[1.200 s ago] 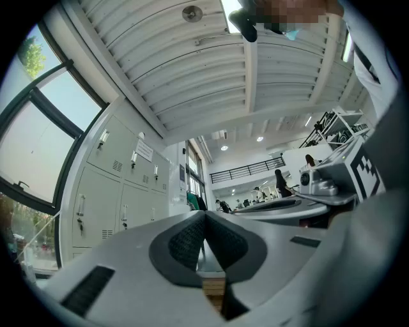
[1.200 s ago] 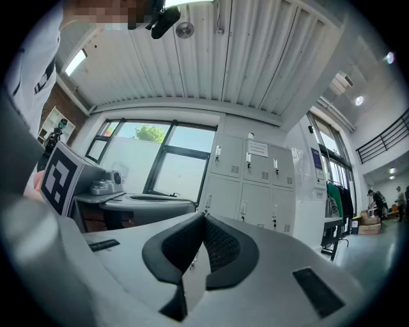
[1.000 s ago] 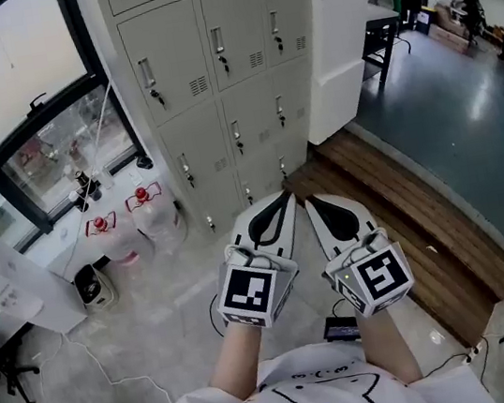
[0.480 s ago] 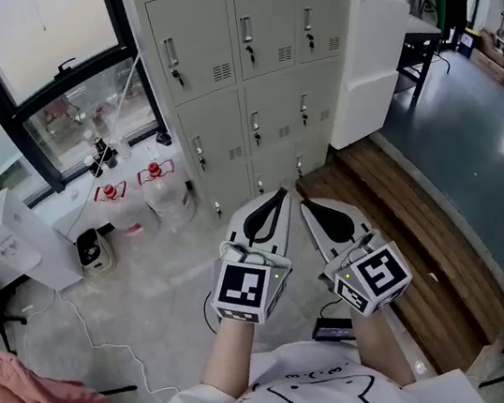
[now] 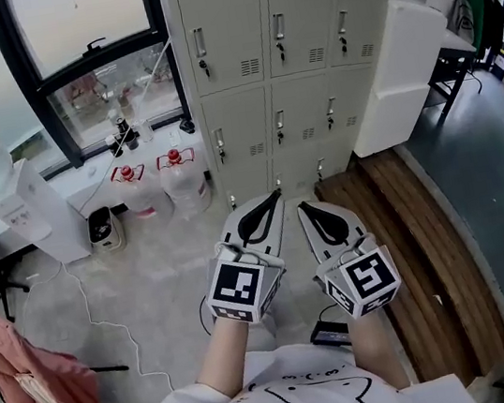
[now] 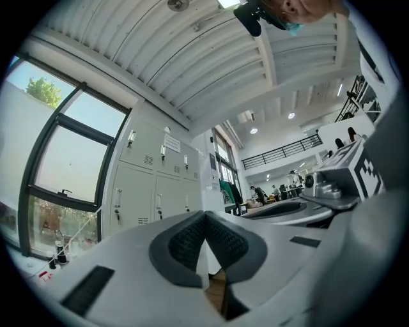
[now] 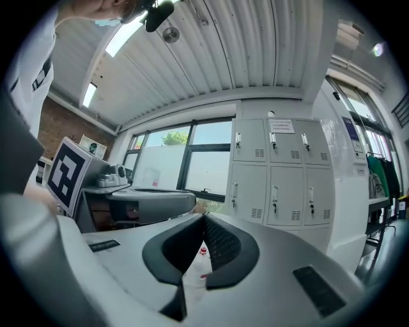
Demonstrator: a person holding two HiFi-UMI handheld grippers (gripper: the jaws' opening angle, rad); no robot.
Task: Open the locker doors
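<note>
Standing well short of the lockers, the person has the whole task left: all doors in view are shut (keys seem to hang at the handles). The left gripper and right gripper, both pressed together and empty, point toward the lockers.

Standing straight ahead: lockers, with a window to their left and a cabinet just beside their right end. Sitting on the floor below the window: water bottles, with a dispenser farther left. Running along the right: a raised platform. Hovering side by side before the lockers: left gripper, right gripper.
</note>
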